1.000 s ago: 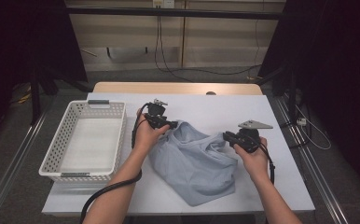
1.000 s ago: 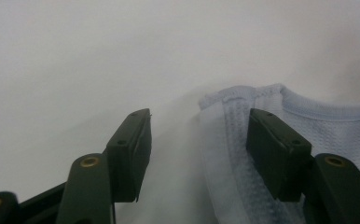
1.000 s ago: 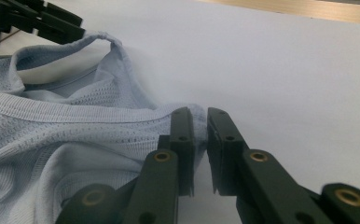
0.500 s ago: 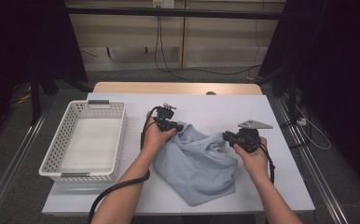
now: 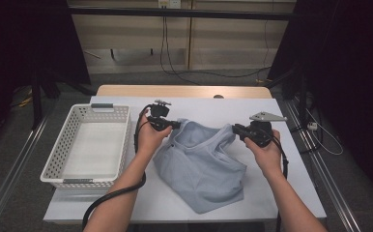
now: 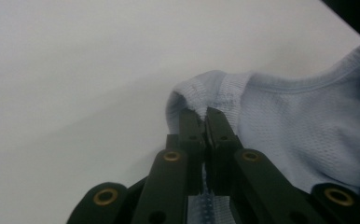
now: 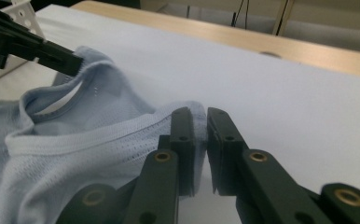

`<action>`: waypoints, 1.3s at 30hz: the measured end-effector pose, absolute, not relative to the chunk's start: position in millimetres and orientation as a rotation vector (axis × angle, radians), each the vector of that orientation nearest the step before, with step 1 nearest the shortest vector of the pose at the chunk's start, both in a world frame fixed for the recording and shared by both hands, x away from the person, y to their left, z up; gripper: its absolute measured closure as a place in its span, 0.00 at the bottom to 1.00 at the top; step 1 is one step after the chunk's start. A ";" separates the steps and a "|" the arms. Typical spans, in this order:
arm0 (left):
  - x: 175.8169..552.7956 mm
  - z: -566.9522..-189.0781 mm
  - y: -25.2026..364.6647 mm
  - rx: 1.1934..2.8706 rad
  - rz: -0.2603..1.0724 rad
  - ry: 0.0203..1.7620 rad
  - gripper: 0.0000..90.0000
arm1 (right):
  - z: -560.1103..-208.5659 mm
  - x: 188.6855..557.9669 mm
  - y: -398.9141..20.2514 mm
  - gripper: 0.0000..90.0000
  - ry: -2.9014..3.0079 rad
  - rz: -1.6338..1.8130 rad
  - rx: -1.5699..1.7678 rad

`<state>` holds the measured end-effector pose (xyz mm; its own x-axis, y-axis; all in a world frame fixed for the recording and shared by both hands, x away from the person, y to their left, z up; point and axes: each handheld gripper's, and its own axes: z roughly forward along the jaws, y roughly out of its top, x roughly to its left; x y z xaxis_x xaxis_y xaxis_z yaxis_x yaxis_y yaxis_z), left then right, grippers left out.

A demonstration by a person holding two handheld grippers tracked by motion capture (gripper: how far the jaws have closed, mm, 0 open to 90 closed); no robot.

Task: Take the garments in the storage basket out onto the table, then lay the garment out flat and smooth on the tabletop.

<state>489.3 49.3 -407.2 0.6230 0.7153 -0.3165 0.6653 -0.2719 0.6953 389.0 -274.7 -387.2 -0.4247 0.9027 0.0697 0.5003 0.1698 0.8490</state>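
From above, my left gripper point(image 5: 177, 124) and right gripper point(image 5: 236, 129) pinch the collar ends of the light blue shirt point(image 5: 201, 166), lying on the white table point(image 5: 291, 183) beside the white basket point(image 5: 85, 145).

Left gripper view: my left jaws, just closing, clamp the collar's ribbed edge point(image 6: 206, 93).

Right gripper view: my right jaws clamp a fold of the hem.

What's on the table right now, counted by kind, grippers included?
Light blue shirt: 1
White basket: 1
Grippers: 2, left gripper and right gripper, each shut on the shirt's edge
Total: 4
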 end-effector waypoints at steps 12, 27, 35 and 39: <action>479.8 -358.2 65.8 1.916 0.104 1.029 0.97 | -349.1 403.7 -281.6 0.92 1.893 1.239 1.274; 481.1 -346.5 71.4 1.898 0.106 1.030 0.97 | -347.2 416.1 -280.2 0.92 1.886 1.234 1.268; 481.6 -346.5 72.3 1.897 0.096 1.038 0.97 | -348.7 417.0 -278.6 0.92 1.897 1.217 1.253; 482.2 -343.3 75.0 1.873 0.099 1.045 0.97 | -347.4 418.6 -278.7 0.92 1.892 1.220 1.251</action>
<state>482.2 75.0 -343.3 0.6309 0.6946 -0.3455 0.6171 -0.1794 0.7661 418.6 -278.7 -347.4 -0.4092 0.9119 0.0307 0.4041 0.1510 0.9022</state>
